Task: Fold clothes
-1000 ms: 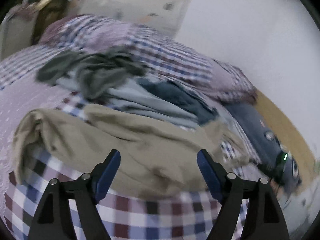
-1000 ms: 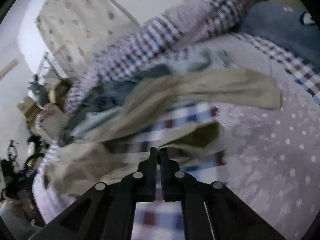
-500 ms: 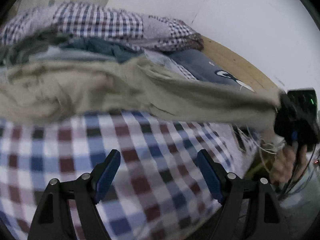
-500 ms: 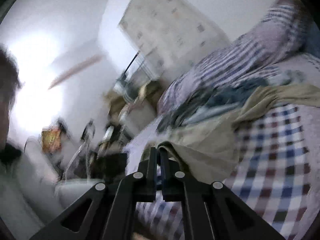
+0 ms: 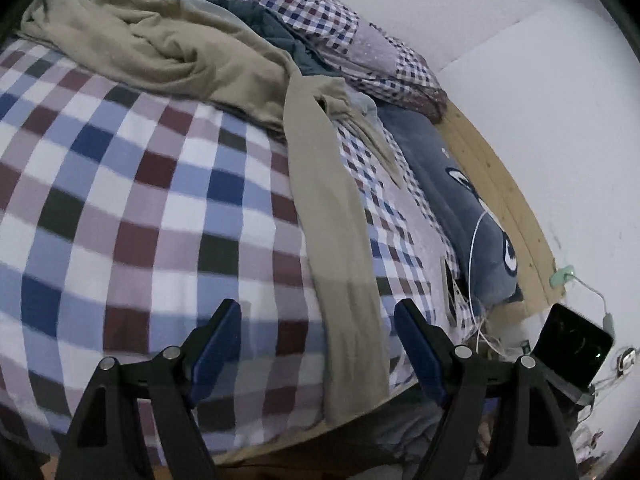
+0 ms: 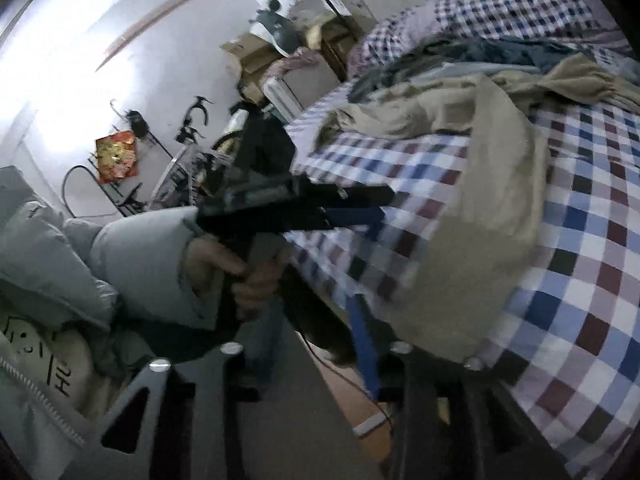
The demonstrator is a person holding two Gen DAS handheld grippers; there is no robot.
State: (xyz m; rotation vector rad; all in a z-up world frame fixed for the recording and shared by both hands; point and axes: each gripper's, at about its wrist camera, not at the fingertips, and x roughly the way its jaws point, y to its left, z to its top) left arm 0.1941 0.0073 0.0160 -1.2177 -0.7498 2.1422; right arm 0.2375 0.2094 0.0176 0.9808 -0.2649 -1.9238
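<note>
A beige garment (image 5: 172, 44) lies bunched at the top of the clothes pile. One long beige strip (image 5: 336, 216) runs down the checked bedspread (image 5: 132, 208) to the bed's near edge. My left gripper (image 5: 318, 332) is open just above that edge, with the strip's end between its blue pads but not touched. In the right wrist view the same strip (image 6: 480, 216) drapes over the bed edge against my right gripper (image 6: 308, 340). That gripper is open and holds nothing. A hand (image 6: 248, 276) holds the left gripper (image 6: 386, 207) over the bedspread (image 6: 592, 264).
Dark and grey clothes (image 5: 256, 16) and a checked quilt (image 5: 320, 16) are heaped behind the beige garment. A blue plush pillow (image 5: 456, 200) and cables (image 5: 476, 320) lie along the wooden bed frame (image 5: 500, 184). A bicycle (image 6: 192, 152), boxes and a padded sleeve (image 6: 136, 256) are beside the bed.
The right gripper pulled the beige strip out to the bed edge and opened, leaving it draped there. The left gripper swung right and lower to the strip's end.
</note>
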